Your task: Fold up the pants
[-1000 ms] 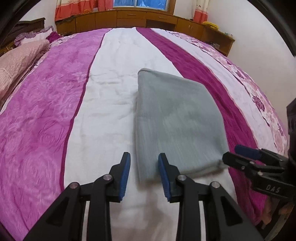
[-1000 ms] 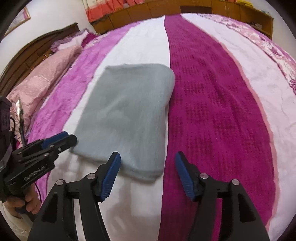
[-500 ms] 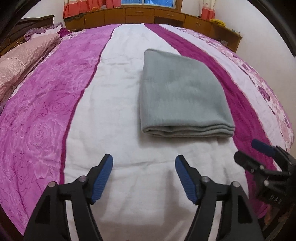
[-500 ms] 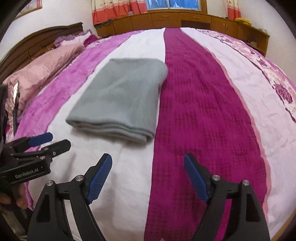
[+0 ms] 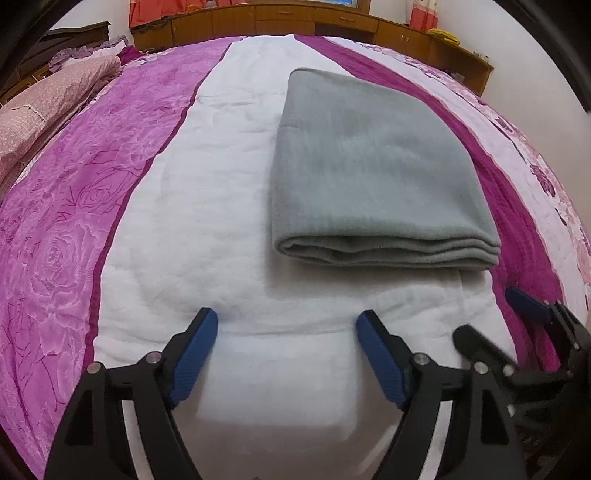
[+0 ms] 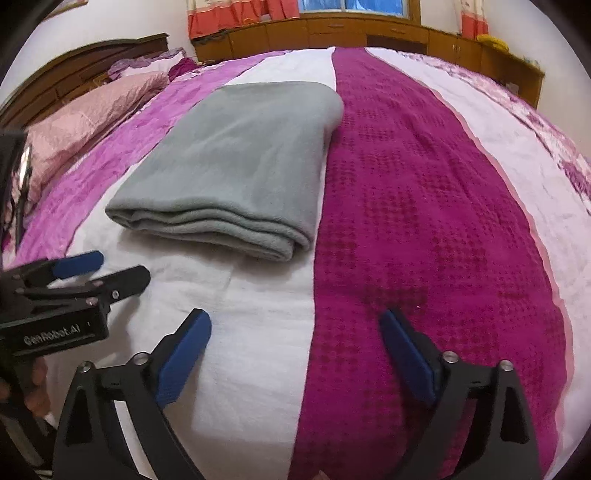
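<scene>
The grey pants [image 5: 369, 166] lie folded into a flat, layered rectangle on the bed [image 5: 207, 221], resting mostly on the white stripe of the bedspread, with their right edge along the dark magenta stripe [image 6: 424, 221]. The bundle's long axis runs away from the cameras toward the wooden cabinets [image 6: 369, 33] at the far side of the bed. Its stacked edges, several layers thick, face the grippers, and the smooth rounded end points toward the cabinets.

The left gripper [image 5: 286, 334] hangs over the white stripe just short of the near edge of the pants. Its jaws are wide and opening, with nothing between the blue pads but bedspread.

The right gripper [image 6: 295, 332] sits beside it, straddling the line where the white stripe meets the magenta one. Its jaws are also wide and opening, and they hold nothing.

A pink pillow [image 6: 85, 122] lies at the left by the dark headboard [image 6: 74, 70].
</scene>
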### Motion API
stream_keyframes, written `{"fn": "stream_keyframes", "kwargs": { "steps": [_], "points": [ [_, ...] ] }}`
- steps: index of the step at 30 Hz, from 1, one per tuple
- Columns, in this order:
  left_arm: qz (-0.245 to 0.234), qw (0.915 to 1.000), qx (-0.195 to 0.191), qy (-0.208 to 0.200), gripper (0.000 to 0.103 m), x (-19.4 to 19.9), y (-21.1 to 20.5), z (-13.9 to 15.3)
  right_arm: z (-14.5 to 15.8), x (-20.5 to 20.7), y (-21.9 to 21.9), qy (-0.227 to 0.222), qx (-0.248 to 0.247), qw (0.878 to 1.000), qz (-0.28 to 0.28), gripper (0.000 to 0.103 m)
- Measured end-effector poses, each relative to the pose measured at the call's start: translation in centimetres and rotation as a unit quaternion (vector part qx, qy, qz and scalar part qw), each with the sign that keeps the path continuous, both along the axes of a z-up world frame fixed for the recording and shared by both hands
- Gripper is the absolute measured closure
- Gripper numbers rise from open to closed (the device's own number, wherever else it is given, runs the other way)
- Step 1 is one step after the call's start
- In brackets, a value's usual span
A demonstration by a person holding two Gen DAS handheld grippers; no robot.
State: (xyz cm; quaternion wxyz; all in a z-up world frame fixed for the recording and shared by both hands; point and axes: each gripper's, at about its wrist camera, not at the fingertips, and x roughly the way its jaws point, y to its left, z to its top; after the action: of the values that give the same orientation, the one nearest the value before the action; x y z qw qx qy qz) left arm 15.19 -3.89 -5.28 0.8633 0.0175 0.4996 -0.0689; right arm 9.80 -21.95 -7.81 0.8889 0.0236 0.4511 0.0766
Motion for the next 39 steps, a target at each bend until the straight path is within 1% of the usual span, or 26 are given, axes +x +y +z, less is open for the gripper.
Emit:
{"fn": "stream_keyframes", "kwargs": {
  "steps": [3,8,24,39],
  "points": [
    [0.003,1.0000,-0.003,-0.001,0.020,0.07,0.00,-0.04,-0.18,-0.12,0.24,-0.010,-0.003,1.000,0.000,0.008],
    [0.003,1.0000,0.003,-0.006,0.020,-0.07,-0.26,-0.13,-0.36,-0.12,0.36,-0.015,-0.004,1.000,0.001,0.005],
    [0.002,1.0000,0.000,-0.004,0.019,-0.01,-0.08,-0.09,-0.23,-0.16,0.62,-0.016,-0.002,1.000,0.000,0.004],
    [0.001,1.0000,0.005,-0.006,0.019,-0.01,-0.30,0.00,-0.25,-0.15,0.60,-0.016,-0.002,1.000,0.000,0.004]
  ]
}}
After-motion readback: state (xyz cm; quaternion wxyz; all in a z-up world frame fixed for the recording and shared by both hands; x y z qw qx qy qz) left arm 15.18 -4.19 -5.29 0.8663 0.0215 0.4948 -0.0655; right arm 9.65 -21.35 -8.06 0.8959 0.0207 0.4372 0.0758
